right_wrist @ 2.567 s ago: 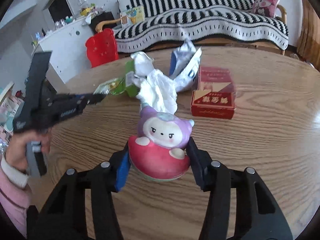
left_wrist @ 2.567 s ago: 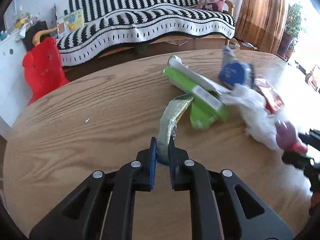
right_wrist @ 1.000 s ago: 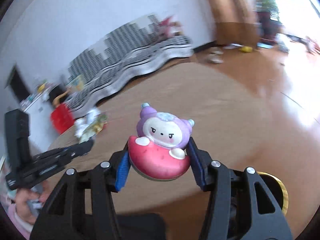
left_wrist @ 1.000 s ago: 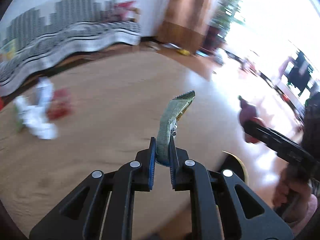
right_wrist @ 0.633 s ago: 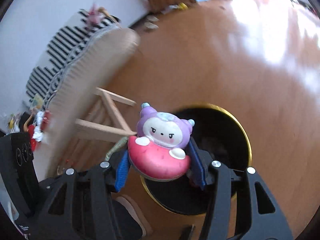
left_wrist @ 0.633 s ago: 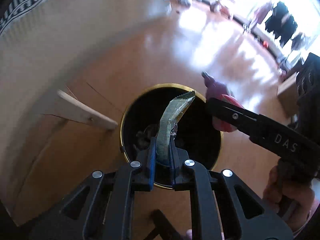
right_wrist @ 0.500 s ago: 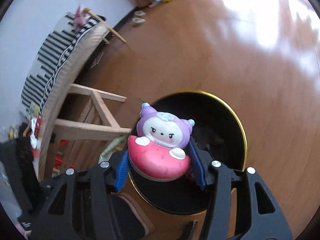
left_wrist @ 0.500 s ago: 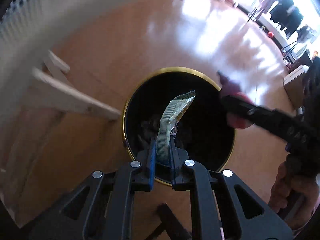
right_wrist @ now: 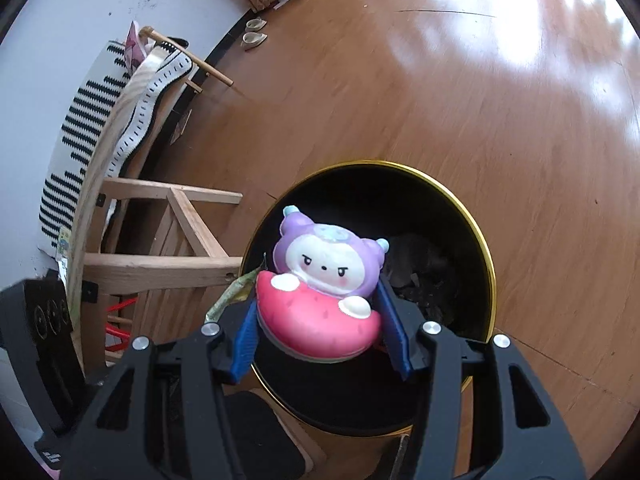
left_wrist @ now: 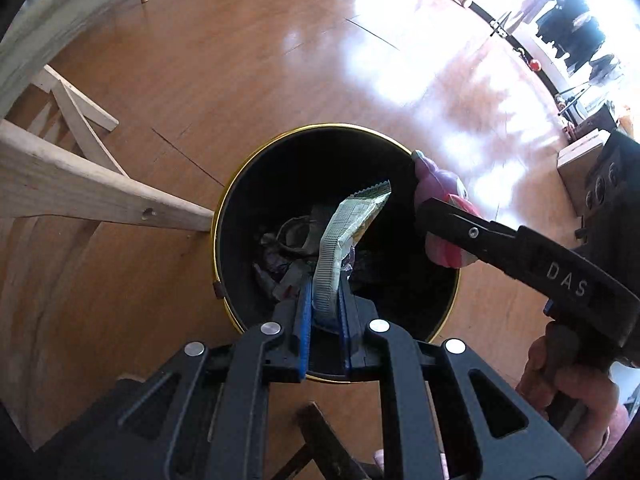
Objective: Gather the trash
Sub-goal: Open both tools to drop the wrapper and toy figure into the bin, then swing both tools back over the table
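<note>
A black bin with a gold rim stands on the wood floor, with dark scraps at its bottom. My left gripper points down over its near edge, shut on a crumpled green wrapper that sticks out above the opening. My right gripper is shut on a purple and pink squishy toy, held over the same bin. In the left wrist view the toy hangs at the bin's right rim. The wrapper's tip shows left of the toy.
A table's pale wooden legs and braces stand just left of the bin. A striped sofa runs along the wall. A person's hand grips the right tool. Shiny wood floor spreads beyond the bin.
Both grippers swung away from the tabletop and dropped down over the bin, tilting downward, then steadied. The wrapper and the toy stayed gripped throughout.
</note>
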### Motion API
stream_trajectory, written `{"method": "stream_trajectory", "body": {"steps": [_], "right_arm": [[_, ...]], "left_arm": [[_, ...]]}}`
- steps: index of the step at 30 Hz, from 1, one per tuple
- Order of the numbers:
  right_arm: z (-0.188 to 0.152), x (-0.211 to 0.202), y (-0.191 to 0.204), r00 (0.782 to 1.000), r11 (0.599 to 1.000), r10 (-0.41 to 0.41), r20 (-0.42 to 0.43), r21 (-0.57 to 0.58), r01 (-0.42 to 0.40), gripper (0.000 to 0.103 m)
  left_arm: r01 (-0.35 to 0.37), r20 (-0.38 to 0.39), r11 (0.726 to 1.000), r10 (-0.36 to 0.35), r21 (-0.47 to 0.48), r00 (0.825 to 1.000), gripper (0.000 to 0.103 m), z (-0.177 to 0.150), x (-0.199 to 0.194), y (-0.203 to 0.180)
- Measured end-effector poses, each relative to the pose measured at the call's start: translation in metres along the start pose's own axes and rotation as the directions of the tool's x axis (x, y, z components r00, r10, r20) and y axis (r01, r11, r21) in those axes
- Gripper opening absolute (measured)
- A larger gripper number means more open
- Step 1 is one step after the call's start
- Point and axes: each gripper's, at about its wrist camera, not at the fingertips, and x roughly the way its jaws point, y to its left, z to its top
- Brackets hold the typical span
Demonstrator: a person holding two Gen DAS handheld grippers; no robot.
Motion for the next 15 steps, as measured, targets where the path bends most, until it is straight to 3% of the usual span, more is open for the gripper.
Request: {"method": "stream_trajectory", "body": {"steps": [1,2,3,4,7,9,11,13,15], "right_arm": [[0.002,-0.001,-0.001,1.0,1.0,0.013,0.007,0.006,-0.013,0.056],[0.003,-0.005,-0.001,0.999,0.999,0.029,0.028,0.023,-0.029,0.057],[0.006,-0.009,-0.003,0.998,0.998,0.041,0.042,0.039,-0.042,0.075],[0.008,-0.015,-0.004,0.997,0.997,0.049,0.062,0.064,-0.053,0.093],[0.015,-0.036,-0.004,0.988,0.995,0.008,0.156,0.099,-0.024,0.096],[0.017,-0.052,-0.001,0.965,0.992,-0.101,0.243,0.103,0.078,0.096],[0.016,-0.059,0.006,0.943,0.987,-0.161,0.29,0.059,0.15,0.096],[0.015,-0.064,0.019,0.923,0.973,-0.212,0.321,-0.018,0.23,0.096],[0.013,-0.066,0.034,0.9,0.956,-0.247,0.36,-0.059,0.286,0.096]], "left_arm": [[-0.003,0.002,1.0,0.003,-0.002,1.0,0.02,0.006,0.001,0.0],[-0.009,0.004,1.0,0.009,-0.01,1.0,0.049,0.007,0.001,0.001],[-0.013,0.017,1.0,0.014,-0.026,1.0,0.088,0.007,0.001,0.0],[-0.017,0.039,0.999,0.018,-0.039,0.999,0.095,0.006,-0.002,0.0],[0.018,0.092,1.0,-0.018,-0.003,0.996,0.096,0.002,-0.012,-0.005],[0.017,0.106,1.0,-0.02,0.024,0.994,0.096,0.0,-0.019,-0.009],[0.035,0.142,0.997,-0.044,0.068,0.989,0.096,0.001,-0.042,-0.015],[0.054,0.236,0.993,-0.077,0.101,0.969,0.096,0.004,-0.08,-0.02],[0.051,0.349,0.99,-0.095,0.133,0.932,0.097,0.005,-0.136,-0.01]]}}
